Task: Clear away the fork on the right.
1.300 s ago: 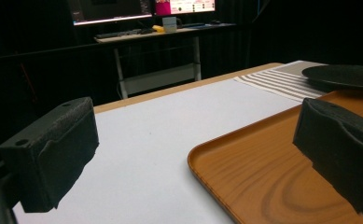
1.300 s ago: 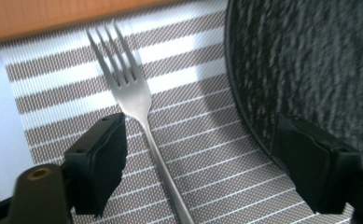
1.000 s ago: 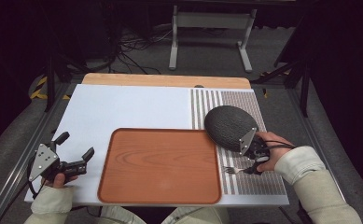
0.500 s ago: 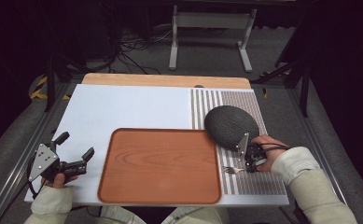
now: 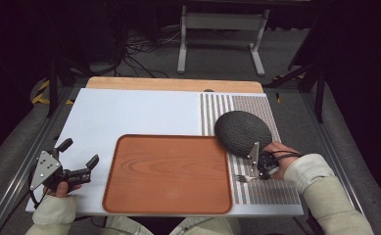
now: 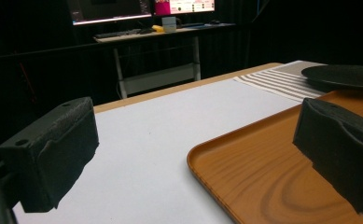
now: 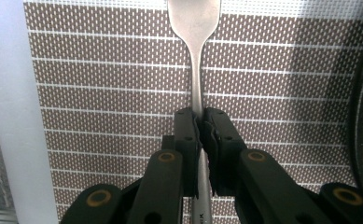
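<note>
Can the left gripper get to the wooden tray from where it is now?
Probably yes: the left gripper is open beside the wooden tray, with bare white mat between them.

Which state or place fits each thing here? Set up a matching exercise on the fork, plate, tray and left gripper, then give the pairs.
Things:
1. fork
2. plate
3. tray
4. left gripper

Descriptions:
a. open, holding nothing
b. dark, on the striped mat
c. clamped in the right gripper, whose jaws have just been closing
d. wood-coloured, nothing on it

Pairs: 1-c, 2-b, 3-d, 4-a
</note>
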### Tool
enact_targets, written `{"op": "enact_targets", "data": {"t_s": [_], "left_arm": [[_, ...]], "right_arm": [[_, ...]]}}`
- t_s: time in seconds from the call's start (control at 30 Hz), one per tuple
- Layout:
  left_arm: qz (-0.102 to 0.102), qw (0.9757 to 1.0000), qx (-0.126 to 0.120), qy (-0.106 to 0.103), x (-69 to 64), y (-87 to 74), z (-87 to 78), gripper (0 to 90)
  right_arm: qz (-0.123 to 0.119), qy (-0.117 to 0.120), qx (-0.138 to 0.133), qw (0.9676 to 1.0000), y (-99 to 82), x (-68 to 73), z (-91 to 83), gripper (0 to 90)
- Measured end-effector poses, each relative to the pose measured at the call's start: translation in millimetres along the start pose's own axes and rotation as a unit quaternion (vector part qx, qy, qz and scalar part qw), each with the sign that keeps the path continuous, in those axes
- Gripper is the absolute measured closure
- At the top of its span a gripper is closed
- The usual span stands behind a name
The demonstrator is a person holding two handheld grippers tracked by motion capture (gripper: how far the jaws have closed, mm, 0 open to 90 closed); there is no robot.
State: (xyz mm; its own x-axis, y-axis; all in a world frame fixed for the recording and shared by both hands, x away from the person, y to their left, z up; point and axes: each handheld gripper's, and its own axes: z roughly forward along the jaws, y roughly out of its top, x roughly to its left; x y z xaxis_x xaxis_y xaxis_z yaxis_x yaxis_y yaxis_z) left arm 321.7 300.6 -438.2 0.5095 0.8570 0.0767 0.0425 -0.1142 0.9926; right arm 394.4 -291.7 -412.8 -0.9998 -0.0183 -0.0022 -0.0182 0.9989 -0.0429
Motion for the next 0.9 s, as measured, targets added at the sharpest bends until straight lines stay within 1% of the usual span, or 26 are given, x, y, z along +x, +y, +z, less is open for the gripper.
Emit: {"op": "enact_targets", "data": {"t_s": [0.13,0.17,0.23,0.27,0.33,0.37,0.5,0.53,0.6,0.63,0.73,0.77,0.9], "left_arm": [[0.000,1.0000,0.000,0.000,0.2,0.0,-0.1,0.5],[0.000,1.0000,0.001,0.001,0.1,0.1,-0.1,0.5],[0.000,1.0000,0.000,0.000,0.1,0.0,0.0,0.5],[0.000,1.0000,0.000,0.000,0.0,0.0,0.0,0.5],[0.000,1.0000,0.001,0.001,0.0,0.1,-0.1,0.5],[0.000,1.0000,0.000,0.000,0.0,0.0,0.0,0.5],[0.000,1.0000,0.000,0.001,-0.1,0.0,0.0,0.5],[0.000,1.0000,0.001,0.001,0.0,0.1,-0.1,0.5],[0.000,1.0000,0.001,0.001,0.1,0.0,-0.1,0.5],[0.000,1.0000,0.000,0.001,0.2,0.0,-0.1,0.5],[-0.001,1.0000,0.000,0.001,0.2,-0.1,0.0,0.5],[-0.001,1.0000,0.001,0.001,0.2,-0.1,0.0,0.5],[-0.001,1.0000,0.001,0.001,0.1,-0.3,0.1,0.5]], "right_arm": [[-0.004,-0.004,0.001,1.0000,0.3,0.3,-0.7,84.3],[0.002,0.000,-0.003,1.0000,-0.2,0.4,-0.6,84.3],[0.002,0.000,-0.005,1.0000,-0.8,0.4,-1.2,84.3],[0.004,-0.007,-0.009,0.9999,-1.6,0.6,-4.1,84.3],[0.006,-0.010,-0.011,0.9999,-1.8,0.8,-6.2,84.3],[0.008,-0.014,-0.018,0.9997,-2.2,1.1,-11.0,84.3],[0.018,-0.027,-0.031,0.9990,-2.8,2.0,-22.7,84.4],[0.019,-0.031,-0.039,0.9986,-3.3,1.9,-26.2,84.4],[0.023,-0.039,-0.045,0.9980,-3.8,2.2,-31.2,84.4],[0.028,-0.045,-0.051,0.9973,-4.0,3.0,-33.6,84.4],[0.031,-0.053,-0.065,0.9960,-3.9,3.5,-41.9,84.4],[0.036,-0.060,-0.074,0.9948,-3.6,4.4,-45.0,84.4],[0.046,-0.071,-0.082,0.9931,-1.5,7.2,-55.6,84.4]]}}
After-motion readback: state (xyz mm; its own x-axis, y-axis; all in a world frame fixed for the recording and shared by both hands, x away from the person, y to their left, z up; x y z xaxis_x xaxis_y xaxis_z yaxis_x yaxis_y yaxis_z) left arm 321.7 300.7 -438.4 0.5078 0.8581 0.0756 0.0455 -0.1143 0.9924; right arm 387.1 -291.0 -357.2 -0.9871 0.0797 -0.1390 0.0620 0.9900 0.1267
